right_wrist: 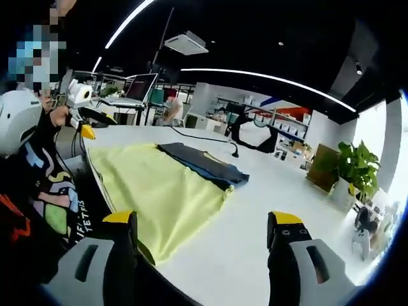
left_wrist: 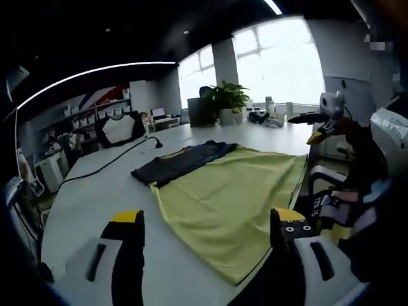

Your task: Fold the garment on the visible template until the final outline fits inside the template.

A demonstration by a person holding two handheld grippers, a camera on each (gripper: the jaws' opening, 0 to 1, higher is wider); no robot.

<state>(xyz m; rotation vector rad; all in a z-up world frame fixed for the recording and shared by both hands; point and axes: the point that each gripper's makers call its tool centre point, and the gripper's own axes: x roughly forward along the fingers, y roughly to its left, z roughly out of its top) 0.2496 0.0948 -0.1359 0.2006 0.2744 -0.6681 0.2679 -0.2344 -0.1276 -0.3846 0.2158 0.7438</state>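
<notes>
On white table (left_wrist: 95,191), dark garment (left_wrist: 182,160) beside yellow template (left_wrist: 229,197)

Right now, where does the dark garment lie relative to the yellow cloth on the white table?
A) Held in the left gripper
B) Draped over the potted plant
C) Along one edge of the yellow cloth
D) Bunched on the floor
C: the dark garment lies flat along one edge of the yellow cloth on the table, and both grippers are open and empty.

Dark folded garment (left_wrist: 182,160) (right_wrist: 205,164) lies on far edge of yellow template (left_wrist: 231,197) (right_wrist: 159,191).
</notes>
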